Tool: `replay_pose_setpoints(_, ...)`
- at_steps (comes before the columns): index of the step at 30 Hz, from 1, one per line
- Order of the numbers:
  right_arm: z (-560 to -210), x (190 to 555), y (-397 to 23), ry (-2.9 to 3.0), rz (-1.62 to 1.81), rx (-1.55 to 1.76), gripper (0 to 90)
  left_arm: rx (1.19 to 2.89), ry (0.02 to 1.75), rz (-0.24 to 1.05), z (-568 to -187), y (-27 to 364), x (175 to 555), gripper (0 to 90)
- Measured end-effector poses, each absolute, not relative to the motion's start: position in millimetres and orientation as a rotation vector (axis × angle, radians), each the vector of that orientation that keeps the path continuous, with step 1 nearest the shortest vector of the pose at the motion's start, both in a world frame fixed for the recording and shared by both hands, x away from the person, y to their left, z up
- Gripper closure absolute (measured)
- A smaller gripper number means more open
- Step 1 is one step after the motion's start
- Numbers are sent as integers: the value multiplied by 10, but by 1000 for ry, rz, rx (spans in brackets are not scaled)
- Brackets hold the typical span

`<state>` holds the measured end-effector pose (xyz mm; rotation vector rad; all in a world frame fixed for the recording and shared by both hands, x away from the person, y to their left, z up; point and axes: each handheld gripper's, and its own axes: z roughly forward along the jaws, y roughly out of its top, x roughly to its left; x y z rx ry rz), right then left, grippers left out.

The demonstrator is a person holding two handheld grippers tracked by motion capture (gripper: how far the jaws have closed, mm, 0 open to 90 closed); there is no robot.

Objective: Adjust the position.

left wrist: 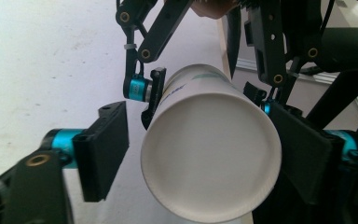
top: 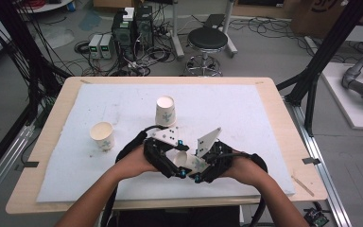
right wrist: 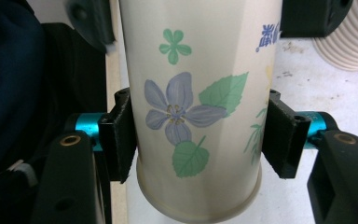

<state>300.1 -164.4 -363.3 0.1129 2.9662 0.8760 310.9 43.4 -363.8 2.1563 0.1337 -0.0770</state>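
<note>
A white paper cup with a blue flower print [top: 187, 162] lies on its side in the air between my two grippers, just above the white mat near the front. My right gripper [right wrist: 198, 135] is shut on the cup [right wrist: 186, 70], with both pads pressed against its sides. My left gripper [left wrist: 205, 154] stands around the cup's other end [left wrist: 209, 149]. Its left pad [left wrist: 105, 154] stands a little off the wall, and its right pad lies against it. From above, the left gripper [top: 177, 161] and right gripper [top: 204, 163] face each other tip to tip.
Two more paper cups stand on the white mat [top: 246, 113]: one mouth down at the centre [top: 165, 111], one mouth up at the left [top: 102, 135]. The wooden table's edge [top: 283, 109] frames the mat. A stool [top: 208, 40] and cables lie beyond the table.
</note>
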Motion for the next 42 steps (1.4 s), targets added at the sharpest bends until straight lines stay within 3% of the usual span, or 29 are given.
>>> replay_pose_setpoints(8, -3652, 2993, -1606, 2995, 786, 105, 367, 2180, 91, -105, -3674, 380, 3119, 358)
replay_pose_setpoints(13, -3637, 2985, -1625, 3001, 765, 116, 364, 2159, 85, -98, -3673, 375, 3120, 370)
replay_pose_setpoints(15, -3626, 2987, -1654, 2976, 808, 121, 307, 2140, 80, -91, -3657, 398, 3121, 371)
replay_pose_setpoints(17, -3613, 2989, -1693, 2958, 883, 171, 191, 2118, 82, -81, -3654, 416, 3113, 372)
replay_pose_setpoints(42, -3728, 2827, -2407, 2537, 1565, 415, 189, 1861, 182, -28, -3780, 646, 3089, 371)
